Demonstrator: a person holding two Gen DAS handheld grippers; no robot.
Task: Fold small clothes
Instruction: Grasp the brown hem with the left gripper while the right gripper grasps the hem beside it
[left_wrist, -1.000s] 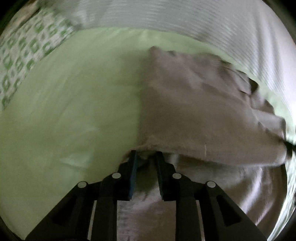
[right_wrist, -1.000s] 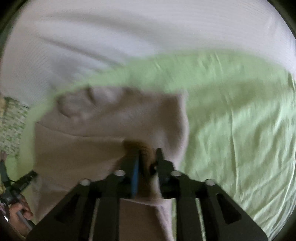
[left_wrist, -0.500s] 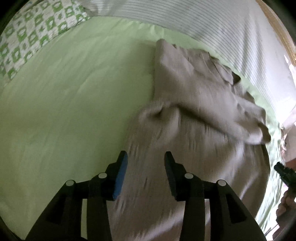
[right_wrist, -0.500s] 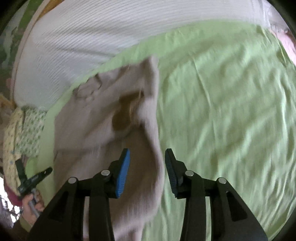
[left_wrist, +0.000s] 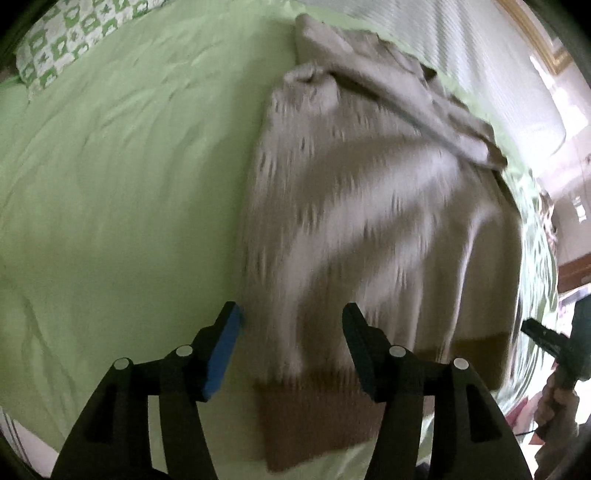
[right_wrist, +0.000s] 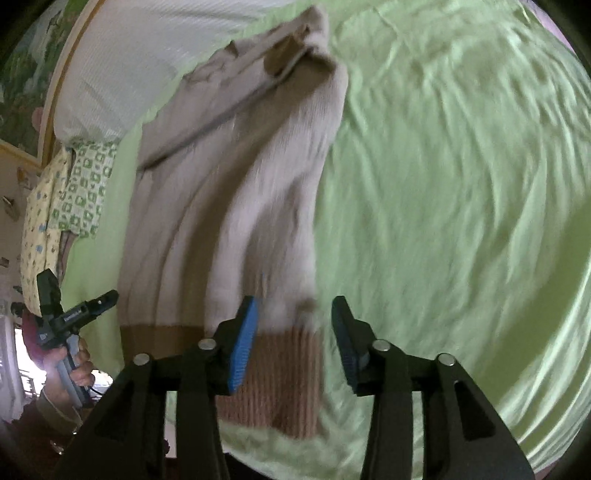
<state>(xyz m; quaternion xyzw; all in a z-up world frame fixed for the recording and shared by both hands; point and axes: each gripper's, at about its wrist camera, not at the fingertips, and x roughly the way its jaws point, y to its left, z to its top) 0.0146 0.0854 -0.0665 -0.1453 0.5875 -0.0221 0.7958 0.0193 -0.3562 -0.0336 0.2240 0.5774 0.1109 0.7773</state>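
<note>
A sweater (left_wrist: 369, 206) lies lengthwise on the bed sheet (left_wrist: 122, 192), hem band (left_wrist: 317, 413) nearest the cameras, collar end at the far side beside a striped cover (right_wrist: 147, 48). A patterned pillow (left_wrist: 77, 33) lies at the sheet's far left corner. The left hand-held gripper (left_wrist: 291, 325) stands above the hem's left part, the right hand-held gripper (right_wrist: 293, 314) above its right corner.

A pale beige knitted sweater (left_wrist: 369, 192) with a darker tan-brown ribbed hem band (right_wrist: 280, 376) lies on a light green bed sheet (left_wrist: 110, 184); a pillow (left_wrist: 74, 40) shows a green-and-white checked print; a second cloth (right_wrist: 37, 221) is pale yellow with small blue marks; the headboard (right_wrist: 129, 48) is white with fine stripes; both grippers – left (left_wrist: 291, 328), right (right_wrist: 293, 317) – are black with blue pads.
</note>
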